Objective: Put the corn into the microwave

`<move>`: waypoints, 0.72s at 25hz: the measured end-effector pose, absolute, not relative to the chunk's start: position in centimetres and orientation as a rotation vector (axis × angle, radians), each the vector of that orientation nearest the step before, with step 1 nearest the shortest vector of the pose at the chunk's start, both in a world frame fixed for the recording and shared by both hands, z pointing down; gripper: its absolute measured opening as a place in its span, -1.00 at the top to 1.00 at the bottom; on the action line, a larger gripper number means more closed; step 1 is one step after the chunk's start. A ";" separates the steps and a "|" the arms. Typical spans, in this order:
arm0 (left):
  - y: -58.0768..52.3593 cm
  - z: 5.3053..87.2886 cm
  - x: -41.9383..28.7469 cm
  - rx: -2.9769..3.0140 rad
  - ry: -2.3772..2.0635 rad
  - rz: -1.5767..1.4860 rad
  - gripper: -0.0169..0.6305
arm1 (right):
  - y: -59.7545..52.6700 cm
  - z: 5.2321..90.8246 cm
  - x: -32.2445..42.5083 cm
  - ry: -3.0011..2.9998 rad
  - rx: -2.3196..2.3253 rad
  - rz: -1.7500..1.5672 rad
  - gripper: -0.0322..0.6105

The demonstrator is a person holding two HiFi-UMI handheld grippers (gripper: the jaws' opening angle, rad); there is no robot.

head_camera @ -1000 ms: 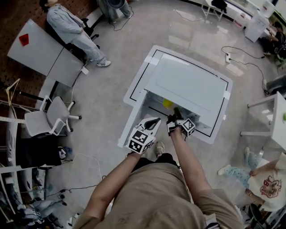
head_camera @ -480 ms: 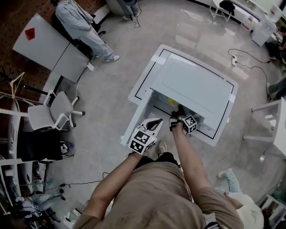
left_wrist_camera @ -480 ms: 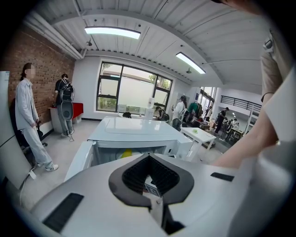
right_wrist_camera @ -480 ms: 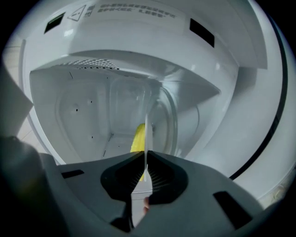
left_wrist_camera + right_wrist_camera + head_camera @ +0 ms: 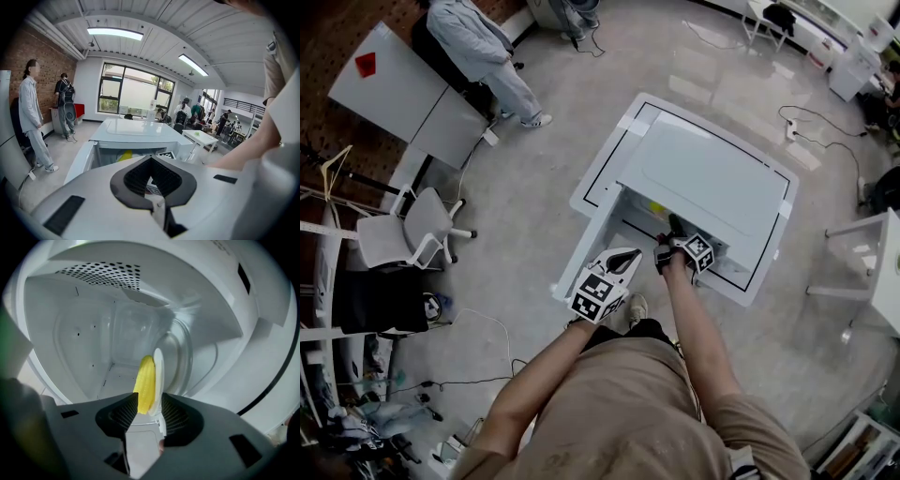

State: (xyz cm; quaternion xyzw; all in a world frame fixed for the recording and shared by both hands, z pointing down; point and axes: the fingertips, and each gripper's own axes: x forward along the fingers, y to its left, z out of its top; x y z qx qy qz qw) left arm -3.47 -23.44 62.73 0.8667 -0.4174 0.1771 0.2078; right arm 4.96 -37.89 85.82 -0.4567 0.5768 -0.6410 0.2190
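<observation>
The right gripper is reaching inside the microwave. Its jaws have just been opening, and the corn is standing tall between them, mid-frame. The left gripper is closed, empty and farther away.

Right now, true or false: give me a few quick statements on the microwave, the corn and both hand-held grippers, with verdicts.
1. The microwave door stands open. True.
2. The corn lies on top of the microwave. False: it is inside the cavity, between the jaws of the right hand-held gripper, which have just been opening.
3. The left hand-held gripper holds the corn. False: its jaws are together and empty.
4. The left hand-held gripper is outside the microwave. True.
5. A person stands by the brick wall. True.
</observation>
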 end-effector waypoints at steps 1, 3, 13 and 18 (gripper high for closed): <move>-23.4 62.7 -3.4 2.415 -1.158 0.492 0.94 | -37.7 85.9 4.9 1.586 -1.258 -1.795 0.43; -23.3 62.7 -3.3 2.418 -1.150 0.494 0.94 | -37.1 86.3 4.6 1.575 -1.248 -1.854 0.36; -22.4 62.9 -3.0 2.425 -1.120 0.504 0.94 | -34.2 87.2 3.9 1.695 -1.209 -1.963 0.35; -21.8 62.9 -2.1 2.433 -1.105 0.512 0.94 | -33.1 87.1 3.0 2.026 -1.336 -1.880 0.35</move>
